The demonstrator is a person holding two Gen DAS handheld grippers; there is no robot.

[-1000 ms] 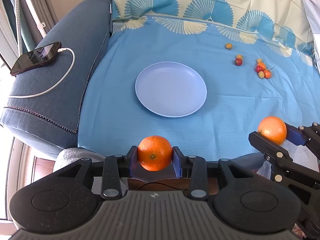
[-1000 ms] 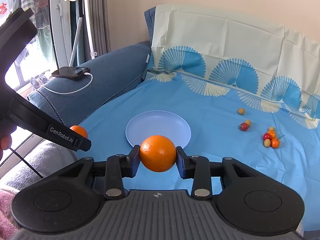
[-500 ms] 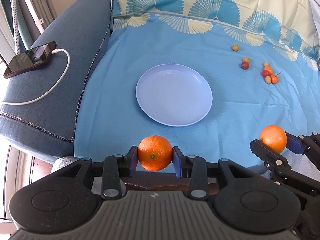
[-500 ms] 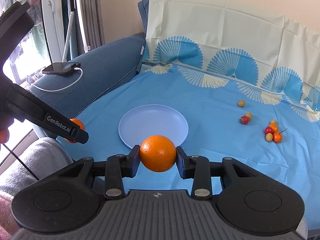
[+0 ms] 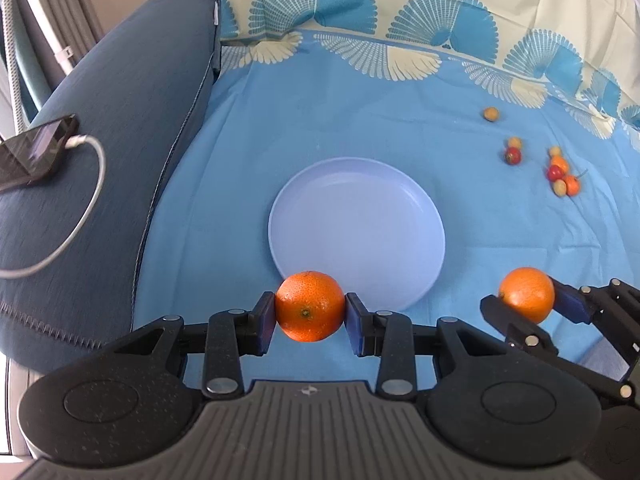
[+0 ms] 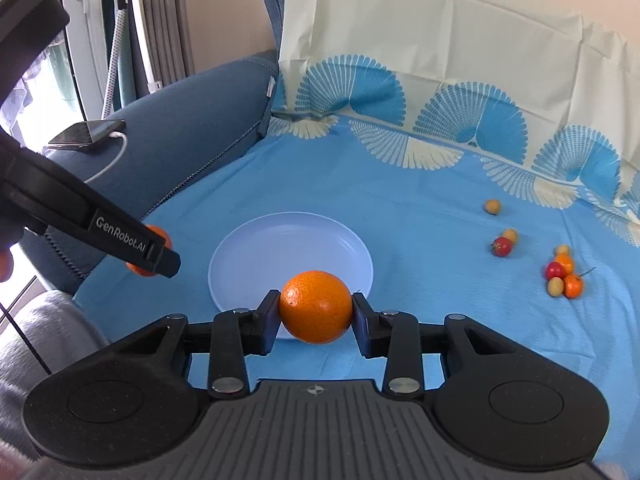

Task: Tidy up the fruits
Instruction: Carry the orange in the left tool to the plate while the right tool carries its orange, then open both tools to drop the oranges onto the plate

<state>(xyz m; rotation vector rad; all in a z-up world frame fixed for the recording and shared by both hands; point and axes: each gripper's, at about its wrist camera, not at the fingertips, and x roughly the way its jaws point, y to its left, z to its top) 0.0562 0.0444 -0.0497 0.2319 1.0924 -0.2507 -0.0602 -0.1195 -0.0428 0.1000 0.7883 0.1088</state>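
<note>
My left gripper (image 5: 310, 312) is shut on an orange (image 5: 310, 306), held just over the near rim of a pale blue plate (image 5: 356, 216). My right gripper (image 6: 316, 312) is shut on a second orange (image 6: 316, 306), also at the plate's (image 6: 290, 240) near edge. In the left wrist view the right gripper (image 5: 528, 300) and its orange (image 5: 527, 294) show at the right of the plate. In the right wrist view the left gripper's finger (image 6: 132, 240) hides most of the left orange (image 6: 160, 236). The plate is empty.
Several small red, orange and yellow fruits (image 5: 560, 176) (image 6: 564, 272) lie on the blue cloth (image 5: 360, 112) far right of the plate. A phone (image 5: 36, 152) on a white cable lies on the dark blue sofa arm (image 5: 120, 140) at the left.
Both grippers have moved forward with their oranges, from the cloth's near edge up to the plate's near rim. Both stay shut on their fruit.
</note>
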